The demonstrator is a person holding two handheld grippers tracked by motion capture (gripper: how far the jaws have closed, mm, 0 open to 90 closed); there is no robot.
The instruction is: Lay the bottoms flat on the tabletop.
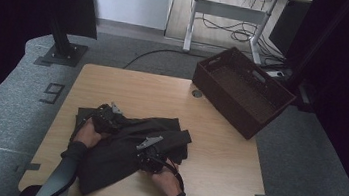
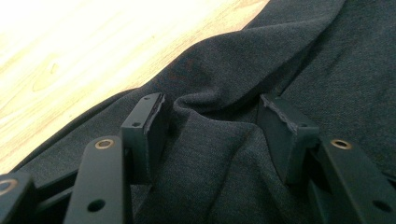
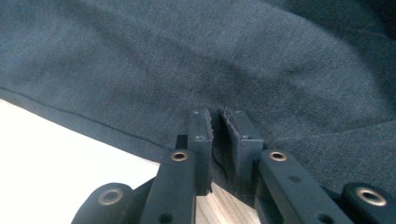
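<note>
Dark garment (image 1: 125, 152) hides table (image 1: 226, 154) beneath; right tongs (image 3: 218, 122) pinch fold.

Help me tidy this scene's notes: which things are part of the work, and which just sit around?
In use:
- dark garment
- left gripper, fold between its jaws
- right gripper, pinching cloth near the hem
- table

Lying about:
- brown basket
- desk behind
- floor cables

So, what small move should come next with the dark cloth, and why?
Probably close the left hand-held gripper fully: a raised fold of the dark grey knitted cloth sits between its pads, not yet pinched, while the right hand-held gripper already clamps the cloth near its hem.
</note>
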